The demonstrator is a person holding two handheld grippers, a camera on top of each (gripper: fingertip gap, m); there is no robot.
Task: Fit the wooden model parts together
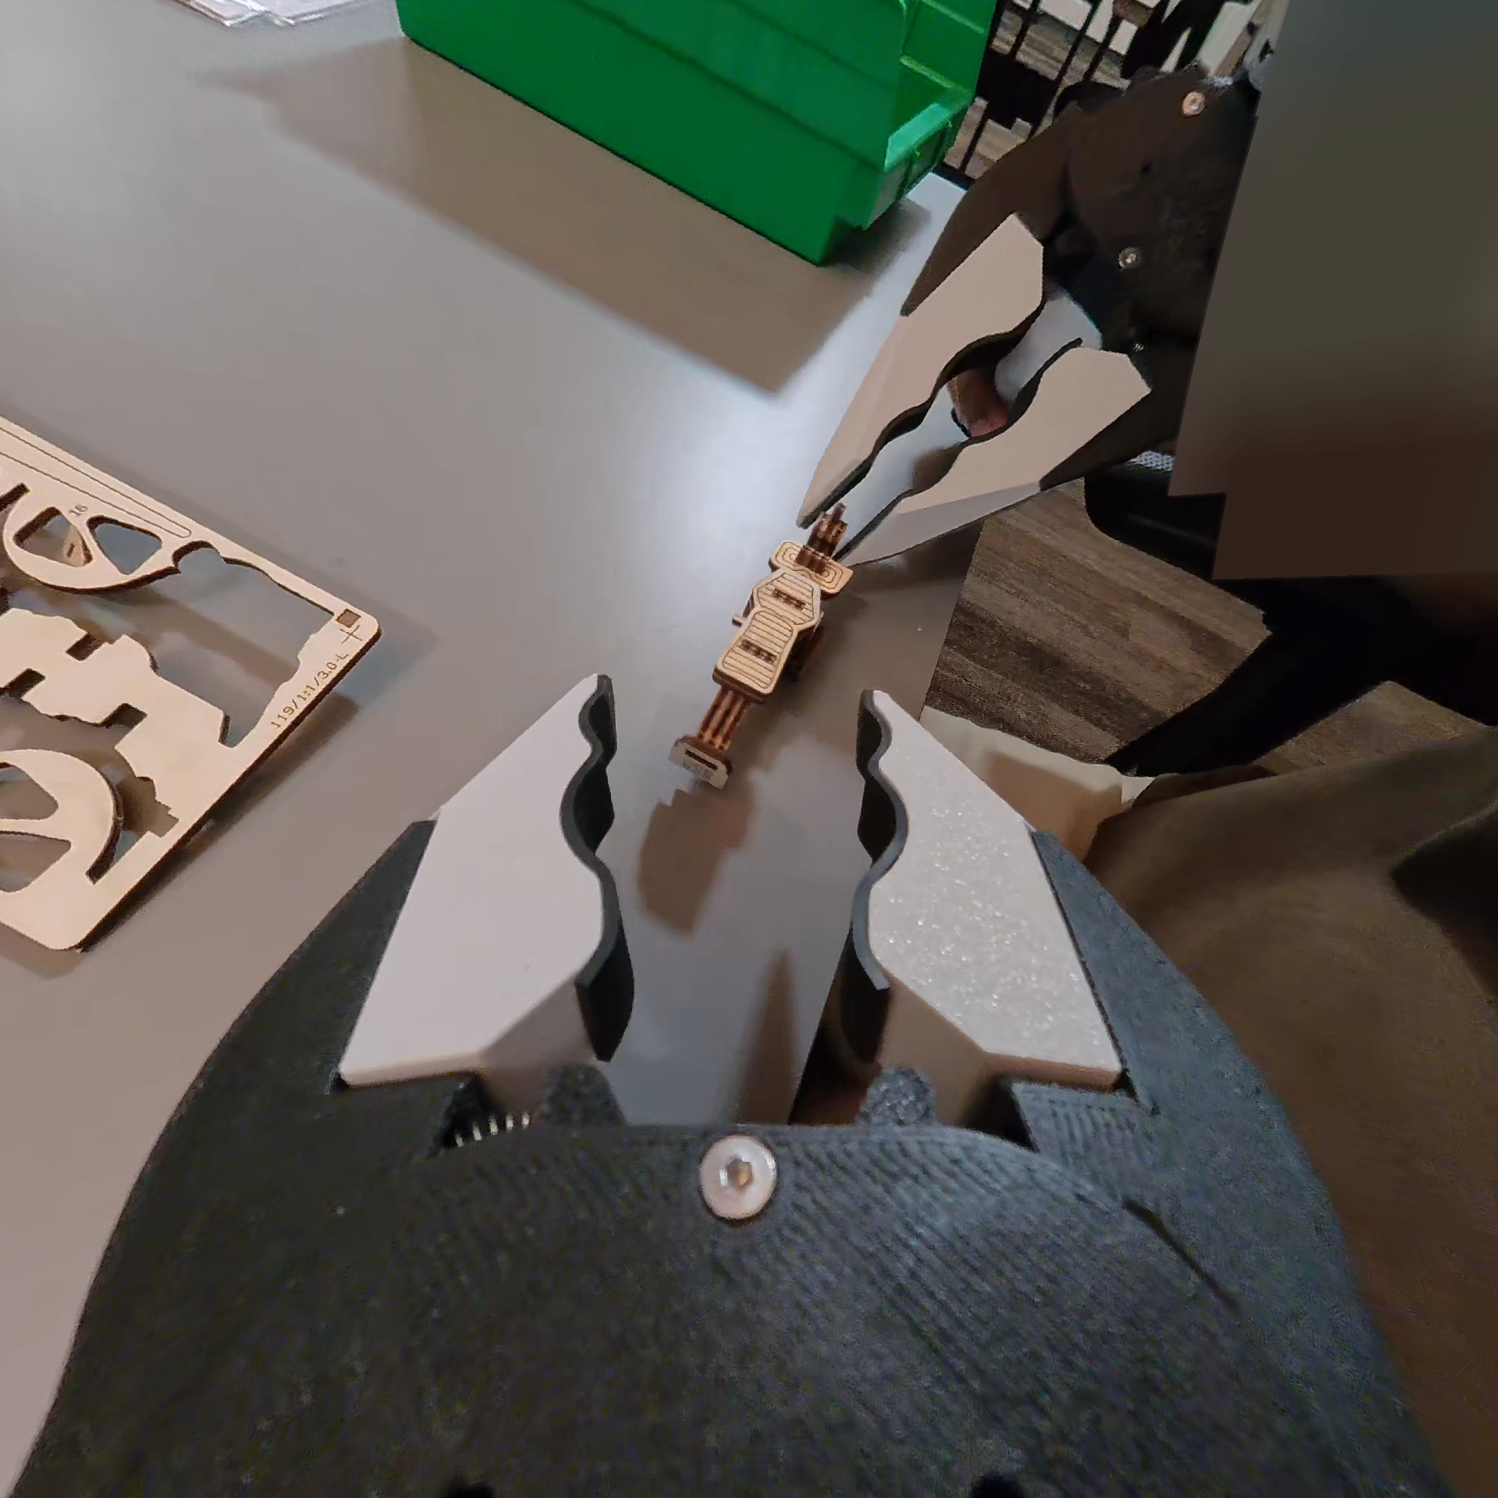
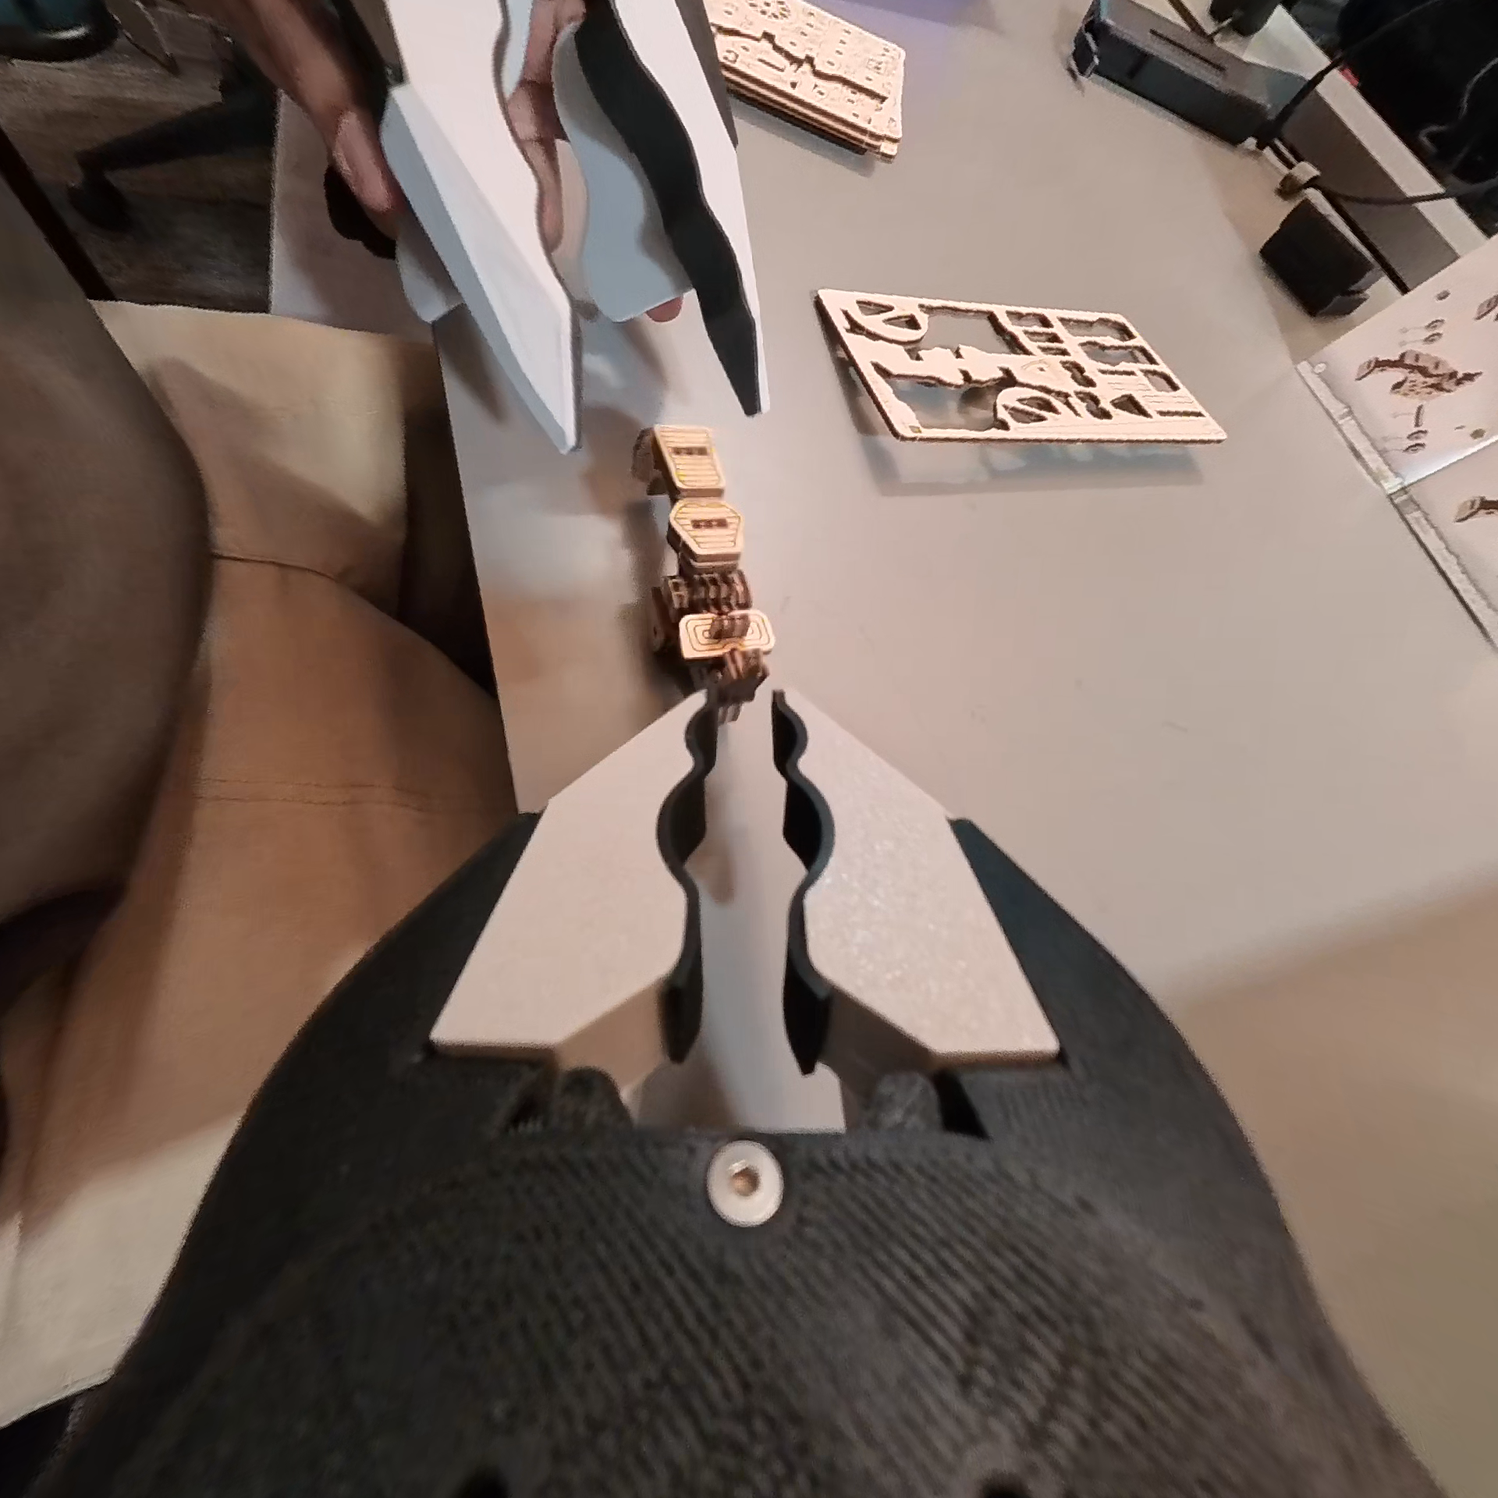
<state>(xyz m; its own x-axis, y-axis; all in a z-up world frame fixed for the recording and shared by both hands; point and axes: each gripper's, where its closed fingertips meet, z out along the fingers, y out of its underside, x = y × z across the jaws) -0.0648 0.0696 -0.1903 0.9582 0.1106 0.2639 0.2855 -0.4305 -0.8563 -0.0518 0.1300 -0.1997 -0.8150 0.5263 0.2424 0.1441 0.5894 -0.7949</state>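
Progress check: a long, segmented laser-cut wooden sub-assembly (image 1: 774, 640) lies flat on the grey table (image 1: 405, 324), near the edge closest to the person. Several engraved plates are already slotted onto its spine, so part of the build looks done.

Right gripper (image 2: 742, 701): jaws nearly together, tips at the slotted end tab of the assembly. The left wrist view shows that tab between the tips, but there is a visible gap in its own view, so I can't tell whether it's actually pinching or just bracketing it.

Left gripper (image 1: 734, 697): jaws spread wide, holding nothing, aimed at the opposite end of the assembly, tips just short of it.

The flat punched-out plywood parts sheet (image 2: 1021, 377) sits well apart on the table, mostly cut-outs now (a few pieces look still seated). More uncut sheets (image 2: 819, 73) are stacked farther back, so my read is that plenty remains. The green plastic bin (image 1: 689, 105) is not involved.

No loose part is in either gripper; the next mating piece isn't visible.
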